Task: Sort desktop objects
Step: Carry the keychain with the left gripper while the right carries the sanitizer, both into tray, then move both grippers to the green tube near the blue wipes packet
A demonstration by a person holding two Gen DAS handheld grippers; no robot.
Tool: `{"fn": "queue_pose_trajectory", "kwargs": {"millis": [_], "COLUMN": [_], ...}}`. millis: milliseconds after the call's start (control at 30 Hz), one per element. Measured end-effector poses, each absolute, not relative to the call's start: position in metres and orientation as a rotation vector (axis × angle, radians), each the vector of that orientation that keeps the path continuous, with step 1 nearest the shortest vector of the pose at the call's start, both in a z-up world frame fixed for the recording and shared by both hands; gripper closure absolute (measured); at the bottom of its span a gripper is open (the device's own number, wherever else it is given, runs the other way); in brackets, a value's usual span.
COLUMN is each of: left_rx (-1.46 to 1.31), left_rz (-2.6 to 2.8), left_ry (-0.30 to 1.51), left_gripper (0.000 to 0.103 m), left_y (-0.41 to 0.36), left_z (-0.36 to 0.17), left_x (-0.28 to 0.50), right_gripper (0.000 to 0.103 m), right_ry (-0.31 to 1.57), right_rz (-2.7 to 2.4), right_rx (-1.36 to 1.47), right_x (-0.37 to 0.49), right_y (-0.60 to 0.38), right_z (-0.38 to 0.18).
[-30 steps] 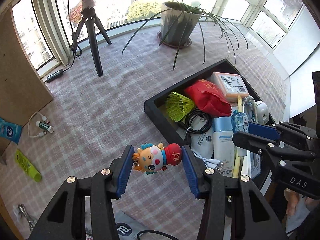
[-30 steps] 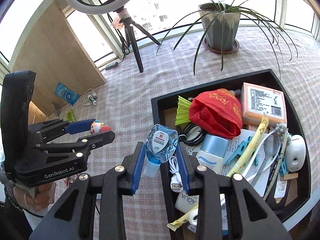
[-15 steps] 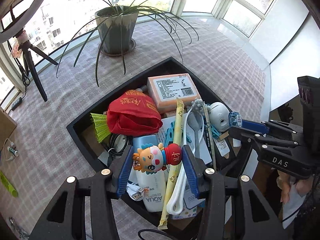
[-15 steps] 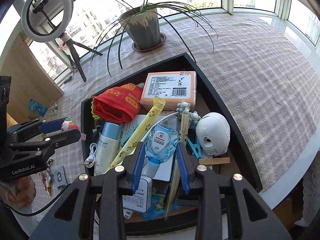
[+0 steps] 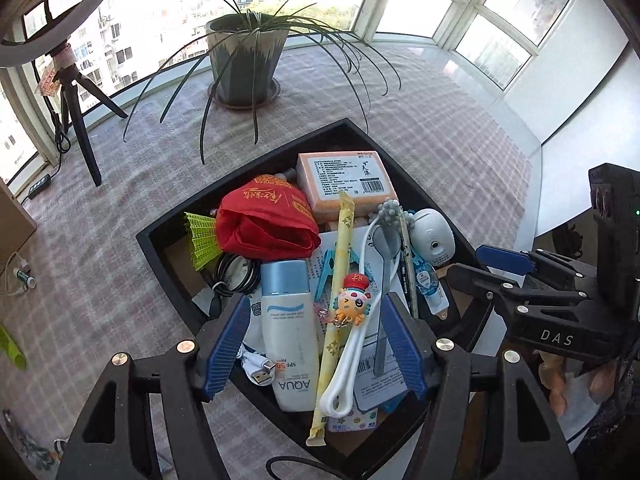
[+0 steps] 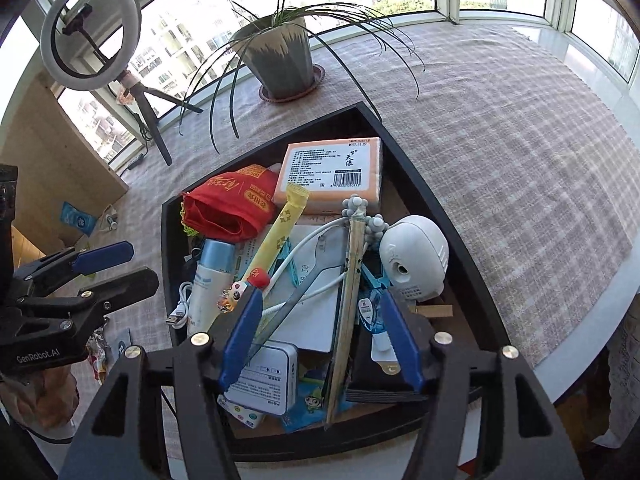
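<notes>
A black tray (image 5: 168,248) full of small objects sits on the checked tablecloth; it also shows in the right wrist view (image 6: 404,160). My left gripper (image 5: 316,344) is open above the tray's near corner. The cartoon doll figure (image 5: 352,300) lies in the tray between its jaws, on a yellow packet (image 5: 336,312). The doll also shows in the right wrist view (image 6: 240,290). My right gripper (image 6: 320,340) is open over the tray. The small blue-and-clear bottle (image 6: 372,312) lies in the tray by its right finger, also visible in the left wrist view (image 5: 426,282).
The tray holds a red pouch (image 5: 268,216), an orange box (image 5: 344,180), a white AQUA bottle (image 5: 290,332), a white round device (image 6: 416,256) and a spoon (image 5: 384,280). A potted plant (image 5: 246,60) and ring-light tripod (image 6: 92,40) stand behind. Loose items (image 5: 12,348) lie at far left.
Both grippers opened. The doll dropped from the left gripper into the tray, and the small bottle dropped from the right gripper into the tray. Both grippers moved closer over the tray.
</notes>
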State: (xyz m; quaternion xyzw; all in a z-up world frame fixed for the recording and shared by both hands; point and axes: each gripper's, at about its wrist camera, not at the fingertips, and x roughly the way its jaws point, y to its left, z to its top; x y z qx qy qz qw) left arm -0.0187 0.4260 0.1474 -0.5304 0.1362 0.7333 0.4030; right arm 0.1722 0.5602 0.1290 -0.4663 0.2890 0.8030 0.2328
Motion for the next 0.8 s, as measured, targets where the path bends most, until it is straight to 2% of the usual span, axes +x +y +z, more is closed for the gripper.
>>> {"fn": "queue_pose_trajectory", "kwargs": {"millis": [467,800], "left_rx": [-1.454,-1.569], "left_rz": [2.082,2.241], "left_ry": [0.147,-0.154], "left_gripper": [0.039,0.039], "left_y": [0.279,0.152], "left_z": [0.156,0.132], "left_x": [-0.082,-0.140], "right_gripper": [0.042,0.046], "right_ry": [0.746,0.583], "right_rz": [2.455,2.664], "right_rx": [-1.362,-1.534], "right_x": [0.071,-0.041], "right_y": [0.492,0.408], "right_z": [0.154,0.172]}}
